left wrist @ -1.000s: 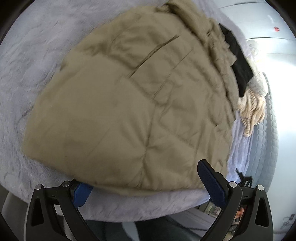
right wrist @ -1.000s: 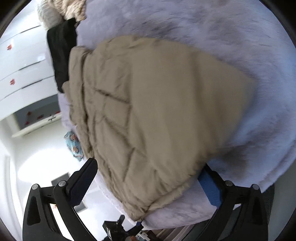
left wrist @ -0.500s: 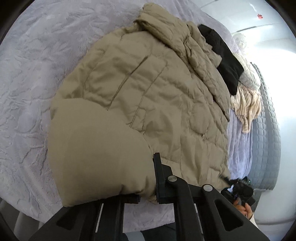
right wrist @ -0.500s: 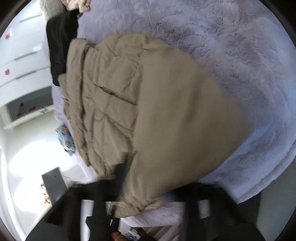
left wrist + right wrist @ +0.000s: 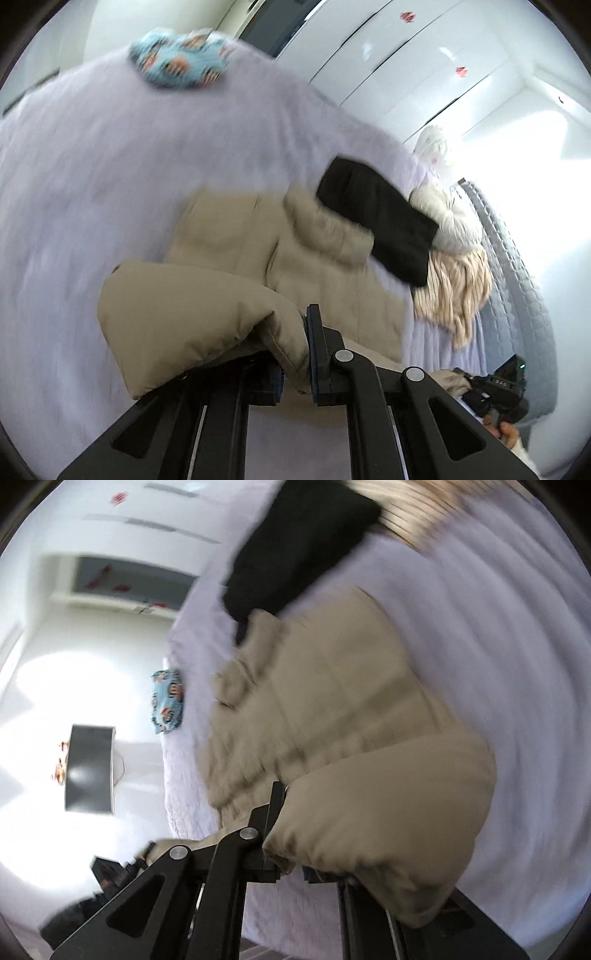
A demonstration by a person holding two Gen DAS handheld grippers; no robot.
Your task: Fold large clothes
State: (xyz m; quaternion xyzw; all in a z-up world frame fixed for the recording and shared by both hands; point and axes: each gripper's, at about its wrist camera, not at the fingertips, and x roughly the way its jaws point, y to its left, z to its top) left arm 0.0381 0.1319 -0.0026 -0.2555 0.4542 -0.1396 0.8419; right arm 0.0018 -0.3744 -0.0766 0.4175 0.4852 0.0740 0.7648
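Observation:
A tan quilted puffer jacket point(image 5: 236, 254) lies on a lavender fleece blanket point(image 5: 92, 166) over a bed. My left gripper point(image 5: 295, 354) is shut on the jacket's bottom hem, with fabric bunched between the fingers and lifted over the jacket body. My right gripper point(image 5: 291, 853) is shut on the other bottom corner of the jacket point(image 5: 332, 709), which bulges over the fingers and hides their tips. The jacket's collar end points away from both grippers.
A folded black garment point(image 5: 380, 221), a cream knit point(image 5: 458, 284) and a white fluffy item point(image 5: 450, 218) lie beyond the jacket's collar. A blue patterned cloth point(image 5: 177, 59) sits at the bed's far edge. White wardrobe doors point(image 5: 424, 55) stand behind. The black garment point(image 5: 295, 542) also shows in the right wrist view.
Both grippers were open at the jacket's bottom edge a second ago. They closed on the hem and have lifted and carried it toward the collar, folding the jacket over.

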